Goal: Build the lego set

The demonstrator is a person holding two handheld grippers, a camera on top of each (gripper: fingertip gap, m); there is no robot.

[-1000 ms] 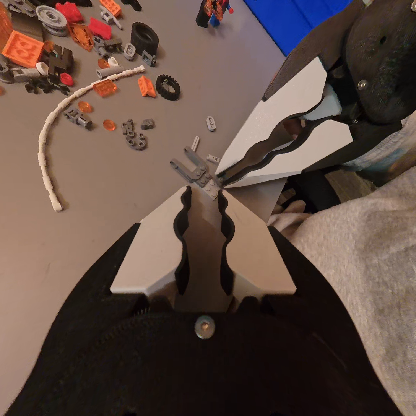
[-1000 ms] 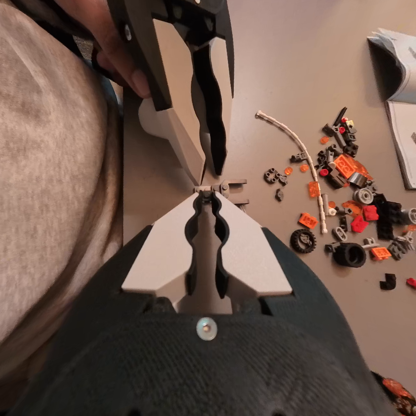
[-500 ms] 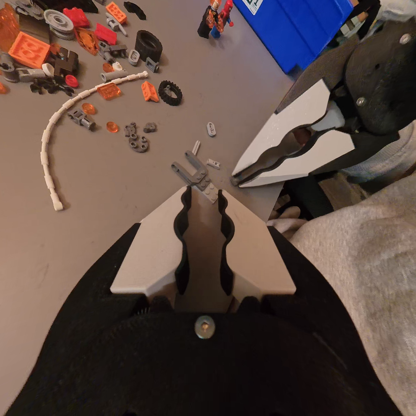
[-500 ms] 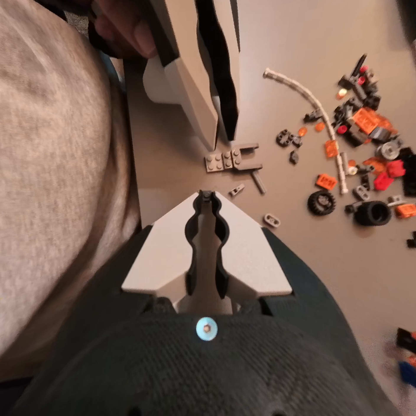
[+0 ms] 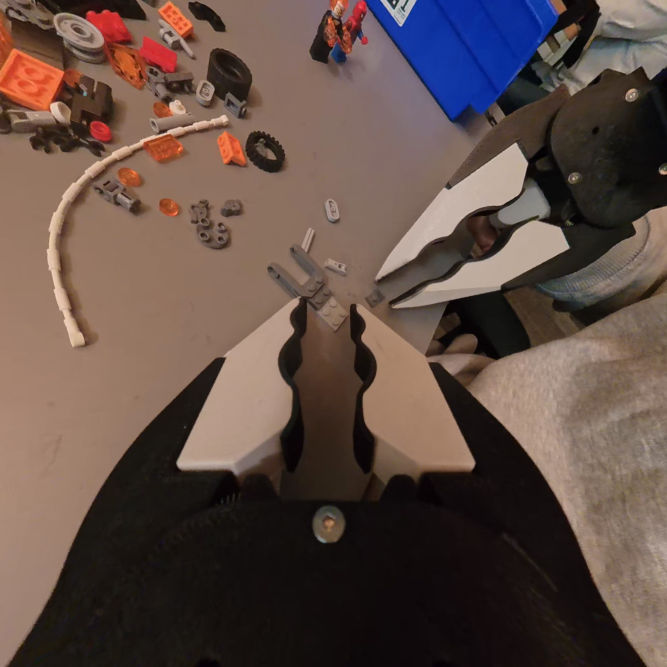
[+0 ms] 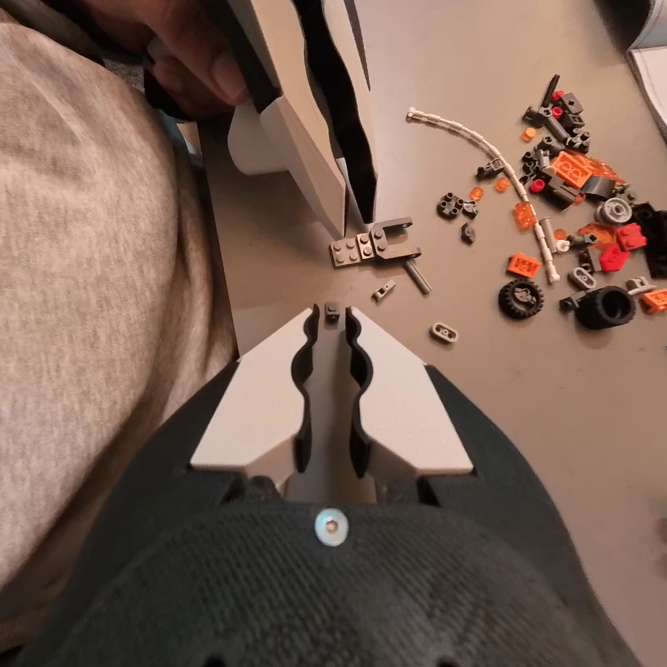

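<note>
A small grey assembly (image 5: 314, 286) of studded plates with two fork arms lies flat on the grey table; it also shows in the right wrist view (image 6: 364, 247). My left gripper (image 5: 325, 305) is open, its tips on either side of the assembly's light grey end. My right gripper (image 6: 331, 309) is open, a little to the right of the assembly. A tiny dark grey piece (image 6: 332, 311) lies on the table between its tips, clear of both pads. In the left wrist view the piece (image 5: 375, 299) sits at the right gripper's tips (image 5: 384, 293).
Loose orange, red, black and grey pieces (image 5: 83, 90), a white segmented hose (image 5: 57, 231), tyres (image 5: 265, 151) and small grey pins lie farther out. Two minifigures (image 5: 339, 32) and a blue bin (image 5: 462, 47) stand at the back. The table edge (image 5: 438, 325) and a person's grey sweater are close by. Tip to tip, the grippers are about 4 cm apart.
My right gripper drew back from the assembly holding the tiny dark piece, then opened; the piece now lies loose between its tips. The left gripper stayed put.
</note>
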